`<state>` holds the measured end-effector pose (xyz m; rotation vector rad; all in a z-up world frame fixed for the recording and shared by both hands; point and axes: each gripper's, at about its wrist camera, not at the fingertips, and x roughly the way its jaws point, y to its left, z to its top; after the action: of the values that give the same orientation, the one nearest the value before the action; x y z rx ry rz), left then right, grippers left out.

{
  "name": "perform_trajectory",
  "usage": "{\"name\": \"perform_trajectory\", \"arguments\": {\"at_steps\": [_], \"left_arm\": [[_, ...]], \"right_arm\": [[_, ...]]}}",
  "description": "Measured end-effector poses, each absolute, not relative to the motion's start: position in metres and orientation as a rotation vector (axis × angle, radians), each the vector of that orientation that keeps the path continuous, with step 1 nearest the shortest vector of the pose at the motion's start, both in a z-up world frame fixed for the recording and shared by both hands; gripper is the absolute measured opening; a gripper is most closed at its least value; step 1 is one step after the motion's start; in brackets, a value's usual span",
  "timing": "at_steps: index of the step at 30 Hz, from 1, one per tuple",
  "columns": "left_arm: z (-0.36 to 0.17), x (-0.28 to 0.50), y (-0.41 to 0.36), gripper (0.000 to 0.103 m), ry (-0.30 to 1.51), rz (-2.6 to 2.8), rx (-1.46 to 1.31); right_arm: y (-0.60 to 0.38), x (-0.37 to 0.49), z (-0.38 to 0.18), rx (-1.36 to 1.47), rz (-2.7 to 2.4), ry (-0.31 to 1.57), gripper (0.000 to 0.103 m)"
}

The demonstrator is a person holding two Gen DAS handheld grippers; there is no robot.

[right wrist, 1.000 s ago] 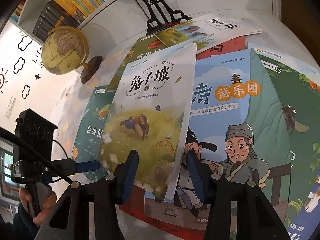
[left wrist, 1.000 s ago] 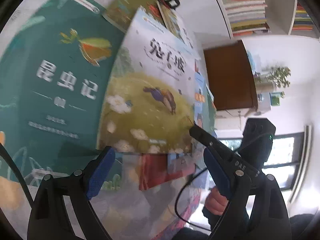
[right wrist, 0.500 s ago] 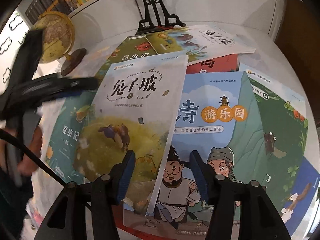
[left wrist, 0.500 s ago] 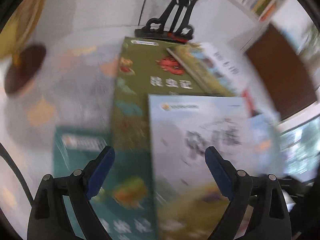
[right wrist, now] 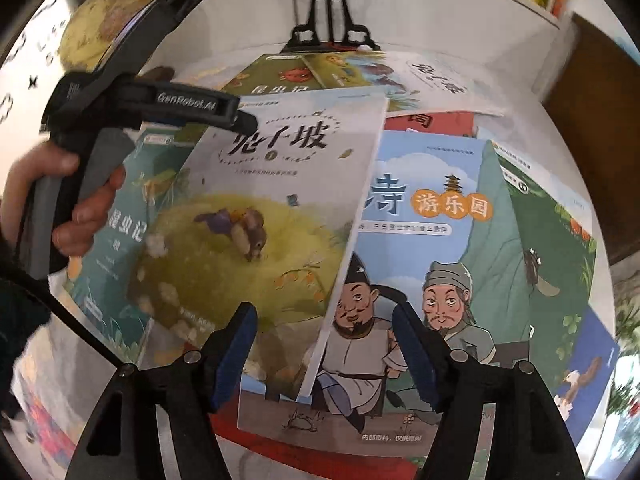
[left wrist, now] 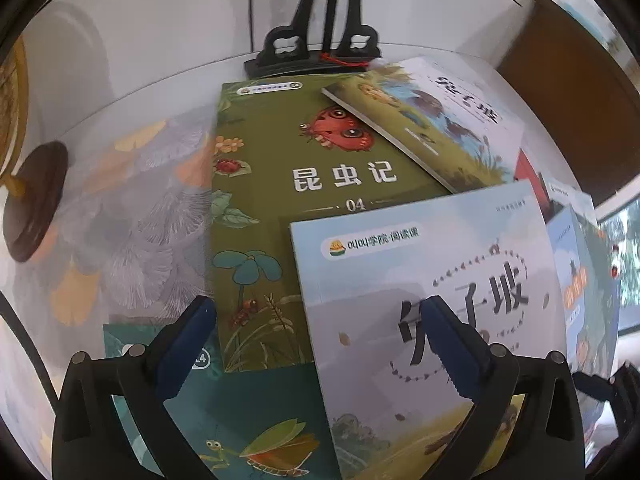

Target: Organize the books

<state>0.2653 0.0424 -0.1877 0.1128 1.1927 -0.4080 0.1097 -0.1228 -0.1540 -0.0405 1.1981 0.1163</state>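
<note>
Right now both tongs are open and empty: left tongs at their widest, right tongs just widened. Rabbit book lies loose atop the pile under both. Pinch one edge, not the cover beneath.

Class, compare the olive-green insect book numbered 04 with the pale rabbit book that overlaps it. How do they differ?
The olive-green insect book lies partly covered; the pale rabbit book lies on top of it. The first shows a red butterfly, the second a grassy hill. The first lies square to the view, the second tilted. Both lie flat, covers up.
</note>
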Motion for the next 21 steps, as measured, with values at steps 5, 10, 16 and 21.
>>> {"name": "perform_trajectory", "arguments": {"at_steps": [5, 10, 16, 21], "left_arm": [[-0.184, 0.264, 0.043, 0.102, 1.189, -0.435, 0.118], [-0.184, 0.276, 0.045, 0.102, 1.215, -0.455, 0.081], [-0.168, 0.274, 0.058, 0.102, 1.216, -0.564, -0.051], [-0.147, 0.271, 0.064, 0.102, 1.154, -0.501, -0.056]], "right_arm": [[-0.117, 0.113, -0.155, -0.039, 0.147, 1.198, 0.07], [-0.115, 0.112, -0.156, -0.054, 0.154, 1.194, 0.07], [-0.113, 0.111, -0.156, -0.055, 0.155, 1.191, 0.073], [-0.115, 0.113, -0.156, -0.038, 0.16, 1.19, 0.073]]}}
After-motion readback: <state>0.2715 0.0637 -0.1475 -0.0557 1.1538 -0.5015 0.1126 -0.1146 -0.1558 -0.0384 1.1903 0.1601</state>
